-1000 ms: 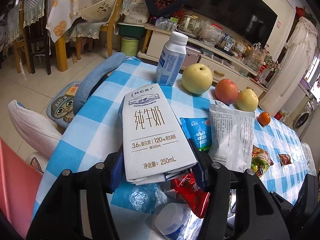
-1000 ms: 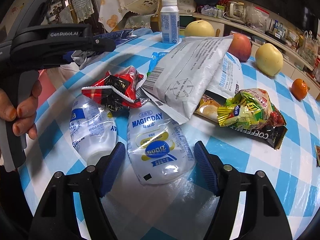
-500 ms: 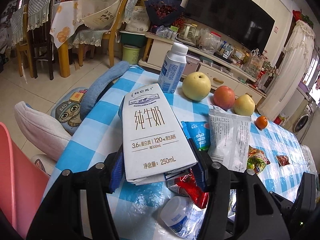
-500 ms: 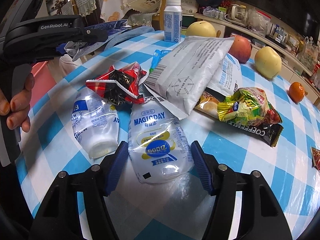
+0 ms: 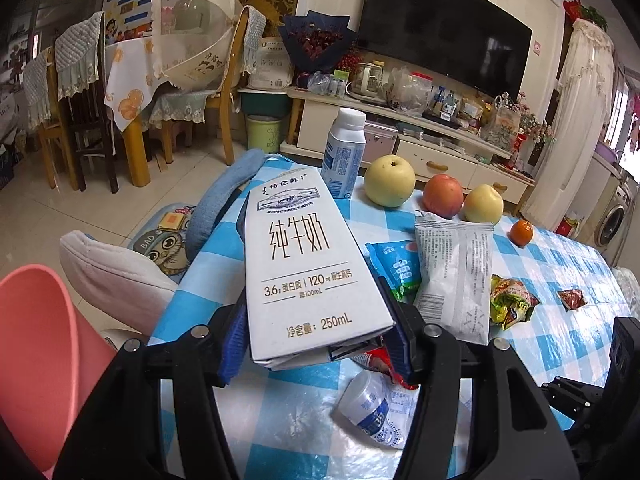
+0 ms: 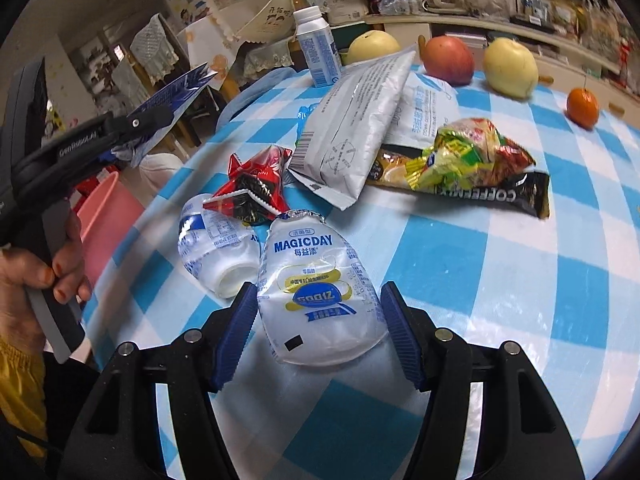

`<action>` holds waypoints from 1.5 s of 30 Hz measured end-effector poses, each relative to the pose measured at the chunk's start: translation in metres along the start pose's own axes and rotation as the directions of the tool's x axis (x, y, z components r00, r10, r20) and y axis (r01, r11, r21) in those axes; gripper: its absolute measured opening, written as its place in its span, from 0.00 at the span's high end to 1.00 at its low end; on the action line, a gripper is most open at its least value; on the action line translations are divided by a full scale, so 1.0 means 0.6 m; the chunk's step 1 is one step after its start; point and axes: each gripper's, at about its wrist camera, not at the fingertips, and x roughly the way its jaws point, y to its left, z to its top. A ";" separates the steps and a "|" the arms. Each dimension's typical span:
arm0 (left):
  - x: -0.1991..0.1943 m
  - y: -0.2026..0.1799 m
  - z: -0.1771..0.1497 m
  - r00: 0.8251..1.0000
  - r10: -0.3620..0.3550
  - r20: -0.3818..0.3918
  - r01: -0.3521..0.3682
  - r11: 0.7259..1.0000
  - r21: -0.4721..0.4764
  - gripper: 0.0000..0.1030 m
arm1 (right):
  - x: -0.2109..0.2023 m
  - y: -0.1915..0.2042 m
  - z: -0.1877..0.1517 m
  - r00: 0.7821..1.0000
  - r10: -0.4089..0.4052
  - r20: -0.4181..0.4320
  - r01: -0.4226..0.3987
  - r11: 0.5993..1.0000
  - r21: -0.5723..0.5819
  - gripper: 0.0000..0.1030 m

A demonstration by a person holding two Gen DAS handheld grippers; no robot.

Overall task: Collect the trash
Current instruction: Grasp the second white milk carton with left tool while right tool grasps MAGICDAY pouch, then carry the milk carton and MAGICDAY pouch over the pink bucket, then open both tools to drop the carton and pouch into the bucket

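The left hand-held gripper (image 5: pixel 316 344) clamps a flattened white cardboard milk carton (image 5: pixel 298 268), its long axis running away from the camera, above the blue-checked glossy worktop (image 6: pixel 460 248). The right hand-held gripper (image 6: pixel 318 332) stands half-wide around a crushed, crinkled clear-plastic MAGICDAY bottle (image 6: pixel 316 284) lying on the worktop, foil top pointing away; its blue ribbed pads are not visibly pressing.

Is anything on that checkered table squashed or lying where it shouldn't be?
Yes. Two white plastic drink bottles lie crushed on their sides: the MAGICDAY bottle between the right claw's pads, and another bottle beside it. A crumpled red wrapper rests against them. The fruit looks intact.
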 end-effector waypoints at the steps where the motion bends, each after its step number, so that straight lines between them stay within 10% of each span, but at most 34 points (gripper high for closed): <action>1: -0.004 0.002 0.000 1.000 0.002 0.004 -0.002 1.000 0.003 0.43 | -0.002 0.001 -0.001 1.000 0.014 0.003 -0.014 1.000 0.013 0.38; 14: -0.059 0.039 0.002 0.998 0.005 0.060 -0.001 0.998 -0.057 0.43 | -0.058 0.047 0.030 0.980 0.147 0.133 -0.157 0.985 0.069 0.38; 21: -0.129 0.111 0.014 0.982 0.128 0.138 -0.104 0.980 -0.172 0.43 | -0.048 0.162 0.062 0.964 0.216 0.154 -0.215 0.976 -0.023 0.38; 27: -0.164 0.227 -0.002 0.942 0.322 0.097 -0.266 0.890 -0.372 0.43 | 0.001 0.292 0.098 0.938 0.322 0.130 -0.311 0.945 -0.100 0.38; 35: -0.201 0.355 -0.032 0.913 0.408 0.016 -0.315 0.729 -0.608 0.43 | 0.097 0.450 0.136 0.917 0.399 0.025 -0.388 0.903 -0.183 0.38; 45: -0.212 0.416 -0.064 0.879 0.471 -0.069 -0.375 0.596 -0.710 0.24 | 0.153 0.475 0.127 0.930 0.367 -0.004 -0.367 0.928 -0.067 0.19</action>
